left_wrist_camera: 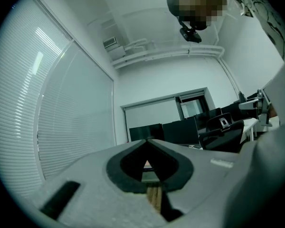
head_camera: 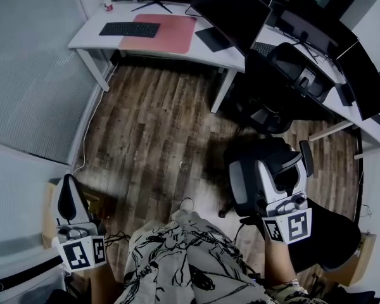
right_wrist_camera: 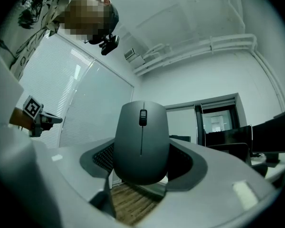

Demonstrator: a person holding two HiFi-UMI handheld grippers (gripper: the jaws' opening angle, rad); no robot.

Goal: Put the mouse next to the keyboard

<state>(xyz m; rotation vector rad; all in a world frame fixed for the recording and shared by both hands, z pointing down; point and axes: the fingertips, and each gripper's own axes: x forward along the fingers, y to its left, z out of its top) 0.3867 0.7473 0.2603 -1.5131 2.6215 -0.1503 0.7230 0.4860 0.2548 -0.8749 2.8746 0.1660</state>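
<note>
Between the right gripper (head_camera: 272, 170) jaws, a grey mouse (right_wrist_camera: 141, 141) is held clamped, well apart from the keyboard (head_camera: 130, 29) (on the white desk (head_camera: 88, 38)). Left gripper (left_wrist_camera: 147, 144) jaws are seen closed together, empty.

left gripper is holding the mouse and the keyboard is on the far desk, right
No. The right gripper holds the mouse, as the right gripper view shows; the left gripper is shut on nothing. The keyboard is on the far desk.
</note>
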